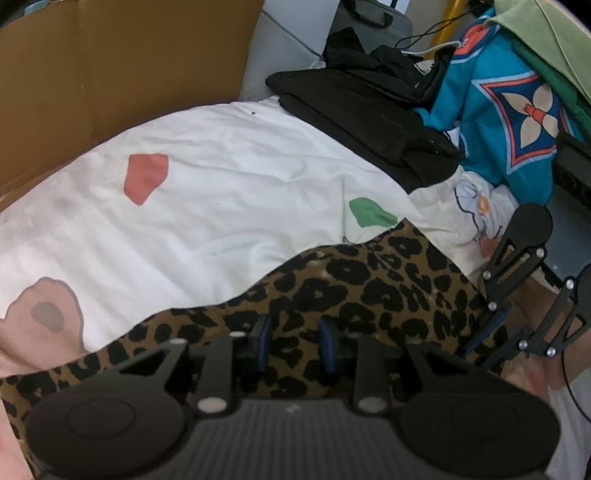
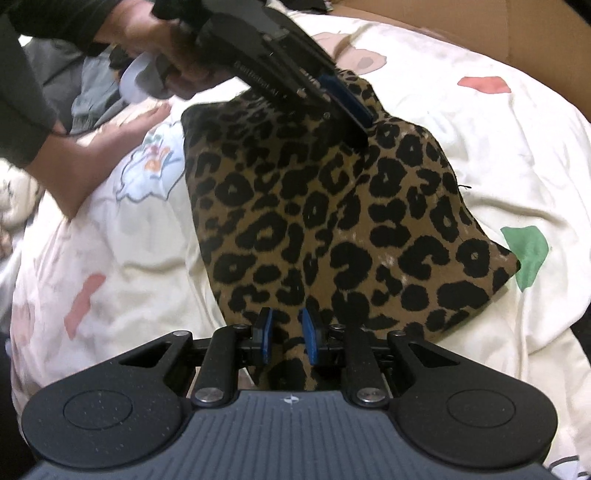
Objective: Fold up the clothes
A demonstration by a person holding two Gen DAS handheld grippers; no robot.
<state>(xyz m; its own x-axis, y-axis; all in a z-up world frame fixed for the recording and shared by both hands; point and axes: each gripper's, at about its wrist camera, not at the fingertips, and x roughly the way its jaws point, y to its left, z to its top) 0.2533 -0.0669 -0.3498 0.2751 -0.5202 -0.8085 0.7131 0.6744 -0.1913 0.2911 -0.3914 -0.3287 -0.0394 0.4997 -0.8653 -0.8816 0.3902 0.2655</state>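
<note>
Right wrist view: both grippers, right gripper (image 2: 287, 338) and left gripper (image 2: 345, 107), have jaws clamped on the garment (image 2: 332, 214); keep cloth taut between them while folding.

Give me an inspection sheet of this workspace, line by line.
Surface: white duvet with coloured patches, rumpled.
Job's things: leopard-print garment lying on the duvet.
Clutter: black clothes, teal patterned garment, green cloth piled at the far side.
Grippers: left gripper and right gripper each pinch the leopard-print garment.
Cables: black cable behind the pile.
Surroundings: cardboard sheet beside the bed.
</note>
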